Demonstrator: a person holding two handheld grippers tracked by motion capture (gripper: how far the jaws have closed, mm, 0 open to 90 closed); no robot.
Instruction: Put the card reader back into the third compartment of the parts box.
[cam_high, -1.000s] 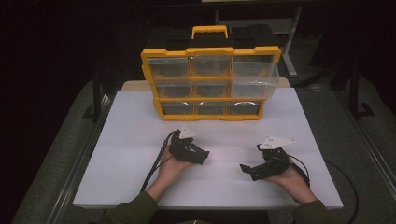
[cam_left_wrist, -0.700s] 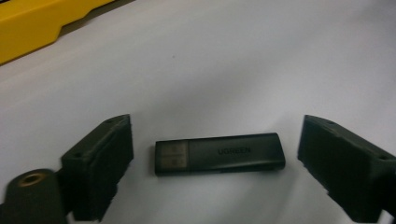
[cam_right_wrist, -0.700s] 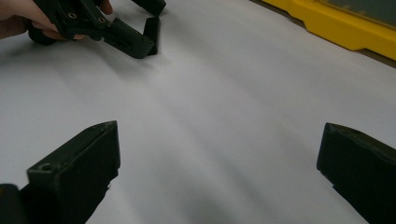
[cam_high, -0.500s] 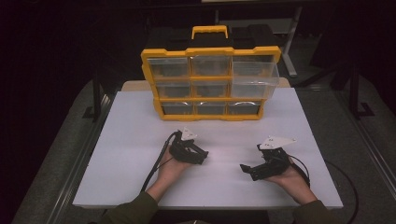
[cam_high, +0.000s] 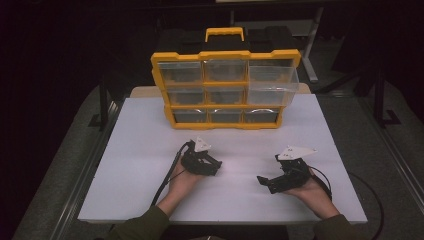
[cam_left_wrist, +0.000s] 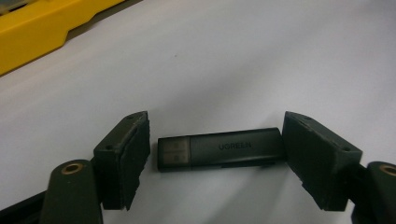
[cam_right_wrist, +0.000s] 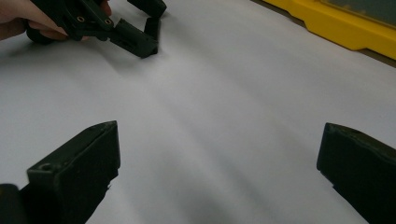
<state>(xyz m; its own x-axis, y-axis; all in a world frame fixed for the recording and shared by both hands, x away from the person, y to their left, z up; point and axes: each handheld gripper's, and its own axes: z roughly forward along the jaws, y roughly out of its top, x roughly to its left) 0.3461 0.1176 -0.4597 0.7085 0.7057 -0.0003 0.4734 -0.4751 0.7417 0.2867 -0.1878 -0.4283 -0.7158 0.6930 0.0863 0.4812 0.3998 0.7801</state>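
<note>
**Two hand-held grippers on a white table, the left one straddling a USB stick**

Seen from above, a person's forearms in olive-green sleeves reach in from the bottom edge onto a white table (cam_high: 150, 150). Each hand holds a black two-jaw gripper low over the surface.

The left gripper (cam_high: 215, 167) sits near the middle of the table. In the left gripper view, its jaws stand apart, released, with a dark USB stick (cam_left_wrist: 219, 149) lying flat on the table between them. The stick lies crosswise, from one jaw toward the other. Its metal plug end points at the jaw on the left of that view and stops just short of it. Its other end reaches the jaw on the right of that view; whether they touch cannot be told. The letters UGREEN are printed on its body.

The right gripper (cam_high: 264, 181) rests well apart from the left one, toward the table's right side, its tips pointing toward the left gripper. In the right gripper view its jaws are spread wide, with bare white table between them.

At the far side of the table stands a yellow organizer case (cam_high: 225, 90) with a handle on top and three rows of clear drawers. The middle drawer on the right side (cam_high: 272, 86) is pulled partly out.
</note>
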